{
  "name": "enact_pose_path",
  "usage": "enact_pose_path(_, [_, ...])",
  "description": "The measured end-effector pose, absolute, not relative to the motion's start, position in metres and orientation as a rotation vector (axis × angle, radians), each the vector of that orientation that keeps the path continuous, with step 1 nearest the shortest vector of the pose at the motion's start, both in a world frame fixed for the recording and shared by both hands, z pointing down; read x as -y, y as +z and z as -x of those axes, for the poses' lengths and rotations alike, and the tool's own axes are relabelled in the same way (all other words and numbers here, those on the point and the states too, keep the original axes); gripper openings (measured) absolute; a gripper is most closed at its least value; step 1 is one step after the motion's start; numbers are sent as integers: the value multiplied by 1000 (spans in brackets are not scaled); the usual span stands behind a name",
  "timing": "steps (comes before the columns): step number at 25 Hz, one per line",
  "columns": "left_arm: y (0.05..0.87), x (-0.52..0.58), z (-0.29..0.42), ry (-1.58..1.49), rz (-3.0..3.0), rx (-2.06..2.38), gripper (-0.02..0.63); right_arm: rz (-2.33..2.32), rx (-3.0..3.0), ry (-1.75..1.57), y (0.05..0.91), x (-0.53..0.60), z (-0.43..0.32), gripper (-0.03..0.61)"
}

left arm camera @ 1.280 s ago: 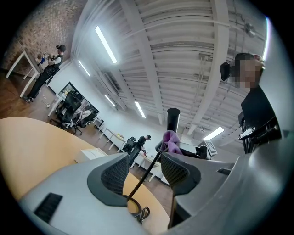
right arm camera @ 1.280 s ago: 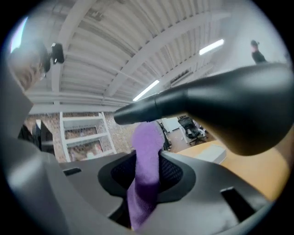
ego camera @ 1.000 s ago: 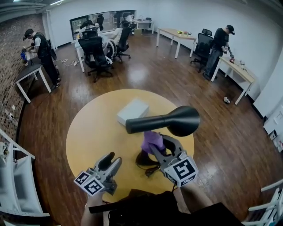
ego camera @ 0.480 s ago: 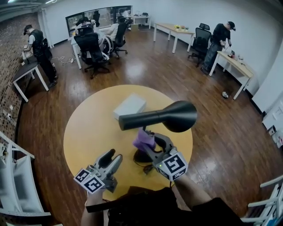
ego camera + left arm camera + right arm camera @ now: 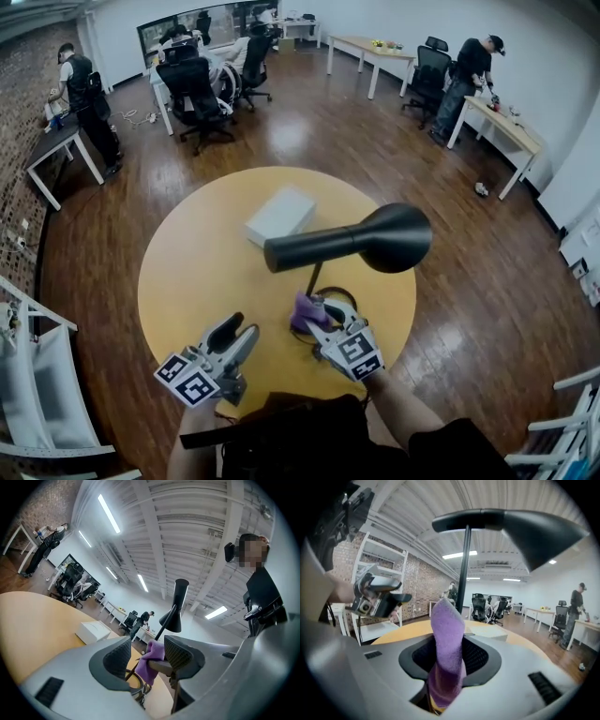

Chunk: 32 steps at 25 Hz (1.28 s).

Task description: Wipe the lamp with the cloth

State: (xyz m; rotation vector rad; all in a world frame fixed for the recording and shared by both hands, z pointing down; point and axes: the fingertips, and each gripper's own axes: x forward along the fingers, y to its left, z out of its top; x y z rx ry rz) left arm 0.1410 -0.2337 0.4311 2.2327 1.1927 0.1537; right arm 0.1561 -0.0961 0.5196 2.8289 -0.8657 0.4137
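Purple cloth (image 5: 304, 309) low by the stem (image 5: 313, 278) of the lamp (image 5: 347, 246).
The right hand-held gripper (image 5: 317, 317) pinches the cloth between its jaws, which have just been easing apart a little. It holds the cloth upright just beside the thin stem, above the round base (image 5: 134, 683) on the yellow bench (image 5: 197, 272). The lamp's black head (image 5: 394, 236) juts out overhead. The left hand-held gripper (image 5: 239, 330) hangs off to the side, jaws apart with nothing between them. A white box (image 5: 280, 214) lies further back.
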Motion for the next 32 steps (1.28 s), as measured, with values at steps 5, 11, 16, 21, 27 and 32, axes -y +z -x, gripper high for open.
enact_pose_path(5, [437, 248, -145, 189, -2239, -1195, 209, -2784, 834, 608, 590, 101, -158, 135])
enact_pose_path(11, [450, 250, -146, 247, -2240, -1215, 209, -2750, 797, 767, 644, 104, -158, 135])
enact_pose_path(16, [455, 253, -139, 262, -2234, -1206, 209, -2748, 749, 858, 671, 104, -157, 135])
enact_pose_path(21, [460, 259, -133, 264, -2233, -1157, 209, -2778, 781, 986, 675, 103, -155, 127])
enact_pose_path(27, [445, 243, -132, 196, -2187, -1165, 209, -2926, 898, 851, 591, 79, -142, 123])
enact_pose_path(32, [438, 227, -137, 146, -2140, -1225, 209, -3121, 738, 600, 486, 41, -166, 121])
